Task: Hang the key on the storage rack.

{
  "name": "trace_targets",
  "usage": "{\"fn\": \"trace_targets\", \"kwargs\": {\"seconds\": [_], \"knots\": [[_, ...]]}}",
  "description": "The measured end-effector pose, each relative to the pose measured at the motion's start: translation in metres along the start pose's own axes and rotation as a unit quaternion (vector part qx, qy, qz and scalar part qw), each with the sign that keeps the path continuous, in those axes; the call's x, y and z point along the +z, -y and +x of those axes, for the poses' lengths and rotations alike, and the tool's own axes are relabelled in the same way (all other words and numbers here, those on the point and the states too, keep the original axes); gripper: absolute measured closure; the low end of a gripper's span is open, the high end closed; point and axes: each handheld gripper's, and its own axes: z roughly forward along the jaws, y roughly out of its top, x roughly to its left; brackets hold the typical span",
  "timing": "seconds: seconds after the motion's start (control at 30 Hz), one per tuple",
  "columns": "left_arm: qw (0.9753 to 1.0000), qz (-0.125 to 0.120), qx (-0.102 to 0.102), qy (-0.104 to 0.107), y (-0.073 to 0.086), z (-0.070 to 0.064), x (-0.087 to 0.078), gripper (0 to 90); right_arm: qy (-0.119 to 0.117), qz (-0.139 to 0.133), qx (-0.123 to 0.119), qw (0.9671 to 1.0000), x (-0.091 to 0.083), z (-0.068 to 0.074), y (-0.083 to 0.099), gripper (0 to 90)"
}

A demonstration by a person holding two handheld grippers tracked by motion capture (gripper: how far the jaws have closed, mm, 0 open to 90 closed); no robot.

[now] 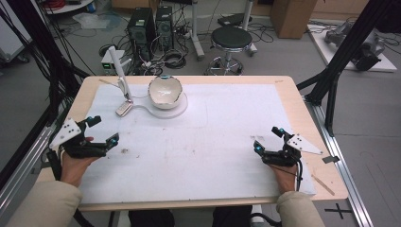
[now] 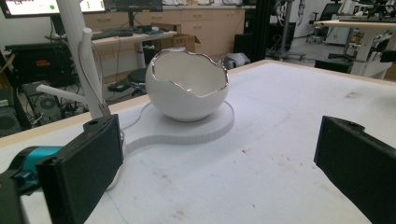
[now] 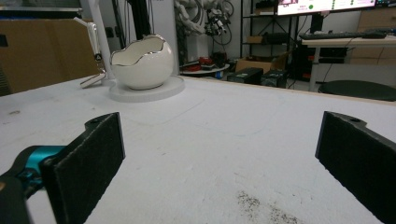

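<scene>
Both grippers, left (image 1: 103, 129) and right (image 1: 268, 138), rest wide open (holding nothing) well short of the bowl (image 1: 165, 91).

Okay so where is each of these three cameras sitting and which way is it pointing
High view: above the person's side, looking forward and down on the table; both forearms, left gripper and right gripper show.
Left gripper view: rides the left gripper low over the mat, facing the eggshell bowl; its open jaws show.
Right gripper view: rides the right gripper, facing the bowl from farther off; open jaws show.
All three share the bowl, its round base and the white stand.
</scene>
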Motion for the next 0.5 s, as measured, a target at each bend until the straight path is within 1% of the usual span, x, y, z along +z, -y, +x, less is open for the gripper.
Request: {"fn": "trace_targets", "kwargs": {"seconds": [0.07,0.13,0.23,0.3,0.33,0.43,0.5], "knots": [[1.0000,-0.001,-0.001,-0.004,0.006,-0.004,-0.003,1.7,0.000,0.000,-0.003,1.0000,0.000,0.000,0.000,0.4],[1.0000,-0.005,-0.004,-0.003,0.015,-0.007,-0.005,1.7,0.000,-0.001,-0.005,1.0000,0.001,0.000,0.000,0.4],[0.9999,-0.006,-0.015,-0.002,0.024,-0.010,-0.006,1.7,0.000,0.000,-0.004,1.0000,0.000,0.000,0.000,0.4],[0.9997,-0.015,-0.018,-0.004,0.028,-0.012,-0.007,1.7,0.001,0.001,-0.004,1.0000,0.000,0.000,0.000,0.4],[0.9997,-0.014,-0.018,-0.004,0.029,-0.013,-0.007,1.7,0.002,0.001,-0.005,1.0000,0.000,0.000,0.000,0.4],[0.9997,-0.021,-0.014,-0.001,0.033,-0.016,-0.007,1.7,0.002,0.000,-0.006,1.0000,0.000,0.001,0.000,0.4],[0.9995,-0.026,-0.019,0.002,0.036,-0.018,-0.007,1.7,0.002,0.000,-0.008,1.0000,0.001,0.001,0.000,0.4]]}}
